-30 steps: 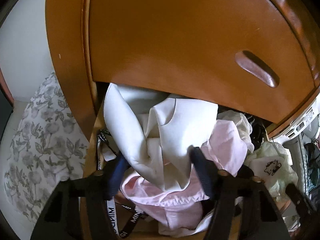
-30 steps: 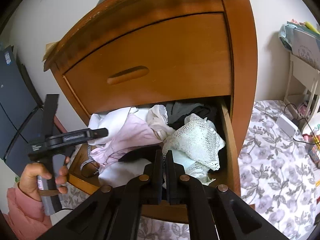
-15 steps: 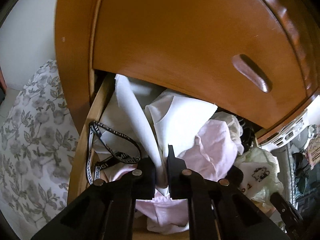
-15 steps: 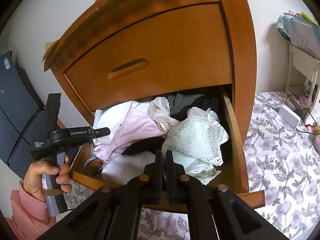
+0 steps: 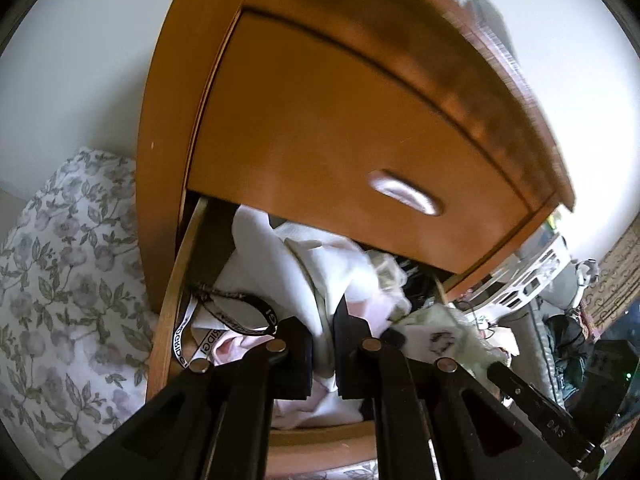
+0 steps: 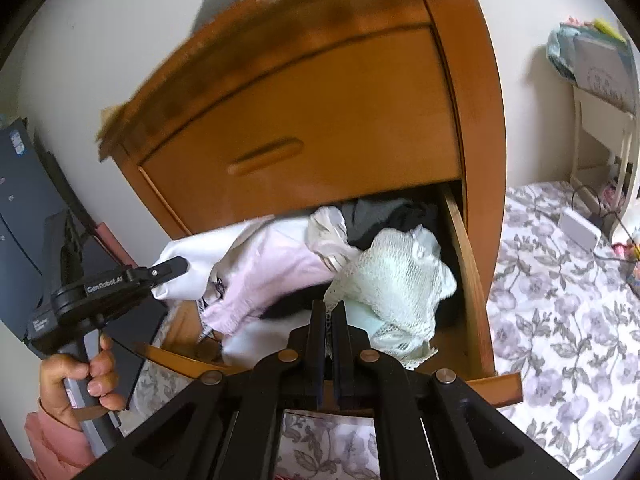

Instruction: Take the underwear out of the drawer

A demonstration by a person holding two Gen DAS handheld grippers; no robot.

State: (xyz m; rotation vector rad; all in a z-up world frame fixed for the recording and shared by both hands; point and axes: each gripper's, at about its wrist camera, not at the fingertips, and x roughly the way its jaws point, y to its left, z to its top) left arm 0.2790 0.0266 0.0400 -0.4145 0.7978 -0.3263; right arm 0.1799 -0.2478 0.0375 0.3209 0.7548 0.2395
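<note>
Pinching white underwear (image 5: 320,344), seemingly, inside left hand-held gripper (image 5: 322,348).

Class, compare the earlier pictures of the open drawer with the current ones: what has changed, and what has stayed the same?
The left claw, open over the clothes a second ago, closed on the white fabric garment and is drawing it up out of the open wooden drawer. The right claw stayed shut on the pale lace garment. The pink garment stayed in the drawer.
</note>
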